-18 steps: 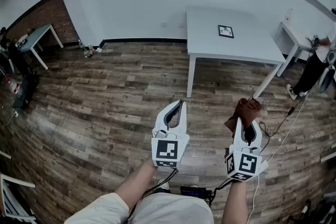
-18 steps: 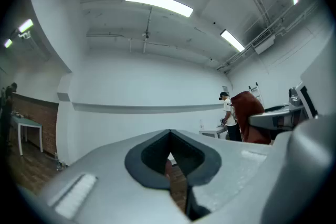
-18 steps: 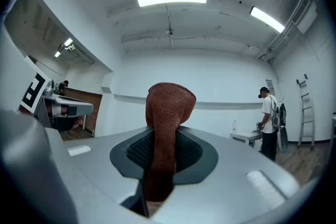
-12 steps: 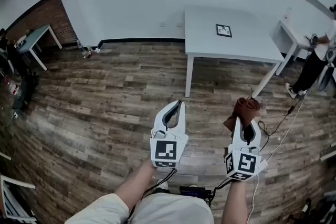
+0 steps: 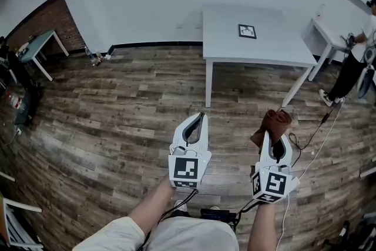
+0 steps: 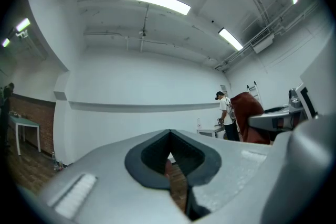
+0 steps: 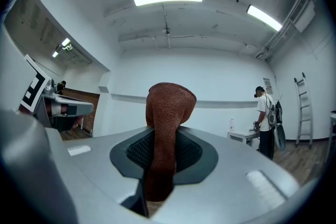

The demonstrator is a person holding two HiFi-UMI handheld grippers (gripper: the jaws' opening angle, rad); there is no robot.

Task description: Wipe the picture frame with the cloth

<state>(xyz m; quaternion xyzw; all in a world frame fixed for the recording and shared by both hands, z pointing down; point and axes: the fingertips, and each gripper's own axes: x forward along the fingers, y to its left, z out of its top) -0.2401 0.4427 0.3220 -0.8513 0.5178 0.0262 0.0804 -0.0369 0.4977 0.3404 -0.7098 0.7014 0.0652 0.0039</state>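
Note:
A small dark picture frame (image 5: 247, 31) lies flat on the white table (image 5: 276, 50) far ahead, well beyond both grippers. My right gripper (image 5: 277, 137) is shut on a rust-brown cloth (image 5: 271, 125), which bunches above the jaws; in the right gripper view the cloth (image 7: 167, 134) stands up between the closed jaws. My left gripper (image 5: 198, 120) is held beside it over the wood floor, jaws shut with nothing between them. In the left gripper view the left gripper (image 6: 170, 157) points at a white wall and the cloth (image 6: 251, 119) shows at the right.
A wood plank floor (image 5: 106, 120) stretches between me and the table. A second white table (image 5: 329, 38) stands at the far right with a person (image 5: 355, 64) beside it. A small table (image 5: 38, 44) sits by the brick wall at left. Cables (image 5: 311, 144) trail on the floor at right.
The view has shifted slightly, so the table and frame sit a little further left. Both grippers hold the same pose, the cloth still clamped in the right one.

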